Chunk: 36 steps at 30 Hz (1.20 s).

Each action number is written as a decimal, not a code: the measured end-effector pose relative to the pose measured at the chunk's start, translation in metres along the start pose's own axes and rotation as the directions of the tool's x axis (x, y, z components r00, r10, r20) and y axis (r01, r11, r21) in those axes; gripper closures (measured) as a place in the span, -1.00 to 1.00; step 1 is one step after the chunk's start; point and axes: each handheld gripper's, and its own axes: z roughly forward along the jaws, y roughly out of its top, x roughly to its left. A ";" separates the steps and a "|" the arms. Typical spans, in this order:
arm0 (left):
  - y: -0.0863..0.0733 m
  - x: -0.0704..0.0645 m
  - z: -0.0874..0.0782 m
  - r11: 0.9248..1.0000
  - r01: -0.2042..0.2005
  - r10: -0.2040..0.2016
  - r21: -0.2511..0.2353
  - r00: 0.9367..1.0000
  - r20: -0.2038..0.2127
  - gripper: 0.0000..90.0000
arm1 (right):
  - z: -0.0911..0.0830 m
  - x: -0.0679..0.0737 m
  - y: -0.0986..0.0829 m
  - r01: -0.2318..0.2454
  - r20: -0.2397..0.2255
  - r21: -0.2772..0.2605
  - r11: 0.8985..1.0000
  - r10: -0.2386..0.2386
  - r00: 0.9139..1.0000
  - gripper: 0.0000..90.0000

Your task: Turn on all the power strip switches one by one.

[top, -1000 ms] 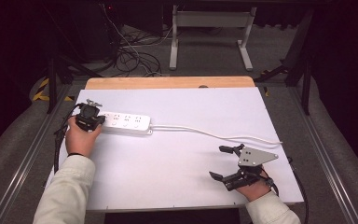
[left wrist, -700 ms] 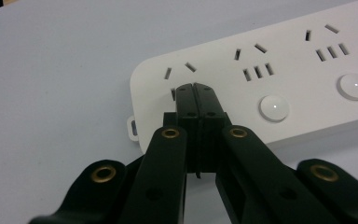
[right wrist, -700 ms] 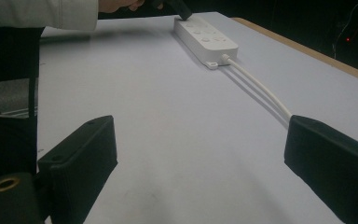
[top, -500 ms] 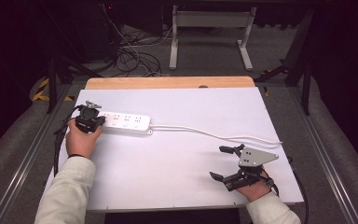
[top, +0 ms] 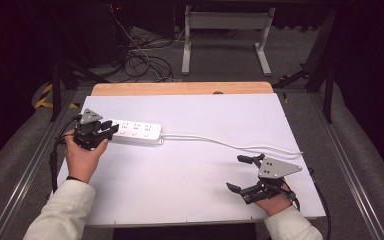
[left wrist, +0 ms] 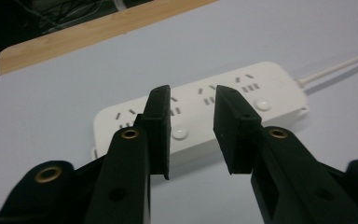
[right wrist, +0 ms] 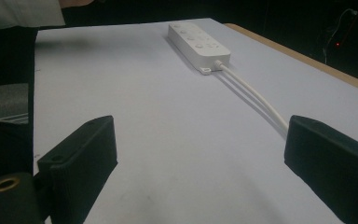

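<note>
- The strip (top: 134, 131), a white power strip, lies flat in the left half of the high view, on the white table (top: 190, 200), its long side running left to right.
- Its cord (top: 230, 145) leaves the right end and trails across the table toward the right edge of that frame, passing just above the right gripper.
- The left gripper (top: 105, 131) sits at the strip's left end, at the left edge of the table in the high view, with the person's left hand (top: 82, 157) behind it.
- In the left gripper view its jaws stand narrowly parted in the middle of the frame, with nothing between them; the strip (left wrist: 200, 116) lies behind them, across the centre.
- One round button (left wrist: 179, 133) shows in the gap, just beside the left jaw; whether the jaws touch the strip cannot be told.
- The right gripper (top: 241, 173) is in the lower right of the high view, low over the table and well apart from the strip.
- In the right gripper view its jaws stand wide, one at the lower left of the frame and one at the lower right, holding nothing.
- There the strip (right wrist: 198, 44) lies at the upper centre, and the cord (right wrist: 254, 95) runs down from it toward the right jaw.
- A wooden edge (top: 180, 88) borders the far side of the table, top centre of the high view.
</note>
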 end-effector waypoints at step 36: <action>-0.089 -0.063 -0.042 0.970 -0.104 0.150 -0.221 0.968 0.201 -0.54 | -0.004 0.000 0.000 -0.003 0.010 0.004 1.000 0.003 1.000 -0.79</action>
